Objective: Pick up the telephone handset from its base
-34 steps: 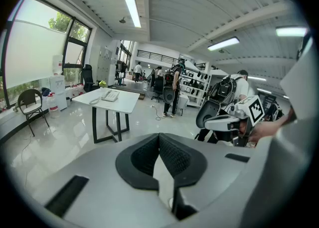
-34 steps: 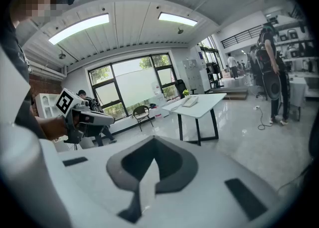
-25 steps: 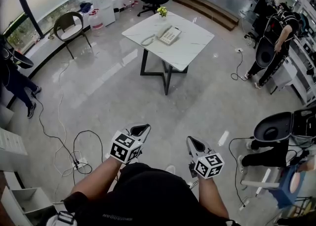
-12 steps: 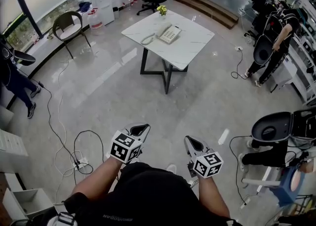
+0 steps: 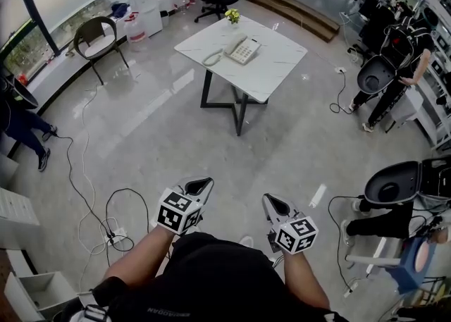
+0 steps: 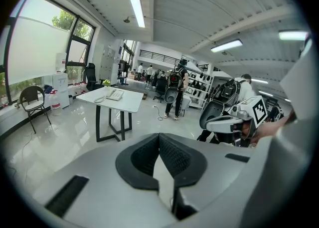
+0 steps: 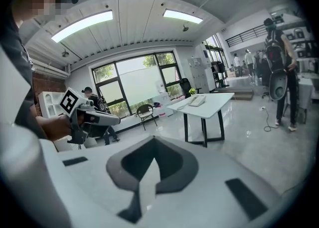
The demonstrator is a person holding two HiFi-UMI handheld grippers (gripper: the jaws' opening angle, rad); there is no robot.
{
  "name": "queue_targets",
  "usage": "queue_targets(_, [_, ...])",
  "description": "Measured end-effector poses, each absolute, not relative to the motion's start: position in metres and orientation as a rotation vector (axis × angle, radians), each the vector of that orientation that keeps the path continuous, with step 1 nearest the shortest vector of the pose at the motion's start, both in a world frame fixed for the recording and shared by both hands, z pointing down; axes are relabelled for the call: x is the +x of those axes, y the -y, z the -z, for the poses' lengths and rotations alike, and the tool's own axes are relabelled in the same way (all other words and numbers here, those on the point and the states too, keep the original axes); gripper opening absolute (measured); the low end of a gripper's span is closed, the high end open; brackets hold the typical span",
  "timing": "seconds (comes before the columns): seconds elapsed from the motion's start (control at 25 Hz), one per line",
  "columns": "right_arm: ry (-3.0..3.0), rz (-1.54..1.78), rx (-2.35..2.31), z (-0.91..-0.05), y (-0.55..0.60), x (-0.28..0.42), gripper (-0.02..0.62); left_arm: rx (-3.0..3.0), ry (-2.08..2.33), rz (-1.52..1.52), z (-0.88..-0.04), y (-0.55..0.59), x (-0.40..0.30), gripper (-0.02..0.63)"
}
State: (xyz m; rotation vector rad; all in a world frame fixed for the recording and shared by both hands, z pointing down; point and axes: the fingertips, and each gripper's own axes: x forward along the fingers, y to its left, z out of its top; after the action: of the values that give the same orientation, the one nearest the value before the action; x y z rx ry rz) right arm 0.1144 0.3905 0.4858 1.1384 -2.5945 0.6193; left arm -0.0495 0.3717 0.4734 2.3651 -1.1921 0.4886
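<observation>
Two grippers hang near the person; the left gripper [image 5: 200,187] has its jaws together, empty. Well ahead, the telephone handset [image 5: 233,45] lies on its base [image 5: 246,51] on the white table [image 5: 276,68]. The right gripper [image 5: 270,205] is likewise closed, empty.

**Gloss underfoot, matt in the hand**

The grey floor [image 5: 162,123] is gleaming like polished stone and throwing back pale window light across the middle of the head view. At upper centre, the table [image 5: 282,67] is showing a smooth white top with faint marble-like veining. Its dark legs [image 5: 236,106] are looking like matt painted metal. The telephone [image 5: 242,50] on it is reading as off-white moulded plastic with a soft sheen. The left gripper [image 5: 204,183] and right gripper [image 5: 270,200] are showing pale grey matt plastic shells. The left one's black pads [image 6: 175,154] are showing a fine ribbed, rubbery texture. At the bottom edge, the person's top [image 5: 204,278] is looking like black matt cloth.
</observation>
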Motion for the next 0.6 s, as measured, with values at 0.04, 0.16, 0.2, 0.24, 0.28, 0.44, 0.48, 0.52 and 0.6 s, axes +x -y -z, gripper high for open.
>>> queue_targets(0.04, [2.593, -0.62, 1.138, -0.486, -0.389, 0.111, 0.002, 2.365, 1.193, -0.488, -0.473, -0.37, -0.053, 0.005])
queue_targets(0.16, [2.589, -0.622, 1.138, -0.485, -0.387, 0.102, 0.002, 2.368, 1.197, -0.479, -0.472, -0.367, -0.063, 0.005])
queue_targets(0.2, [2.587, -0.621, 1.139, -0.484, -0.385, 0.099, 0.002, 2.37, 1.198, -0.474, -0.471, -0.366, -0.066, 0.005])
queue_targets(0.24, [2.585, -0.621, 1.141, -0.484, -0.383, 0.095, 0.001, 2.373, 1.199, -0.47, -0.47, -0.364, -0.069, 0.005])
queue_targets(0.28, [2.583, -0.621, 1.143, -0.483, -0.381, 0.091, 0.002, 2.376, 1.197, -0.468, -0.469, -0.362, -0.073, 0.005])
queue_targets(0.44, [2.576, -0.617, 1.143, -0.482, -0.376, 0.072, 0.002, 2.385, 1.188, -0.469, -0.47, -0.359, -0.092, 0.005])
queue_targets(0.48, [2.576, -0.611, 1.143, -0.481, -0.376, 0.066, 0.002, 2.385, 1.188, -0.468, -0.47, -0.359, -0.097, 0.005])
queue_targets(0.52, [2.576, -0.606, 1.144, -0.48, -0.377, 0.061, 0.002, 2.387, 1.188, -0.467, -0.469, -0.359, -0.103, 0.005])
queue_targets(0.6, [2.578, -0.601, 1.154, -0.478, -0.378, 0.05, 0.002, 2.393, 1.183, -0.468, -0.469, -0.36, -0.114, 0.005])
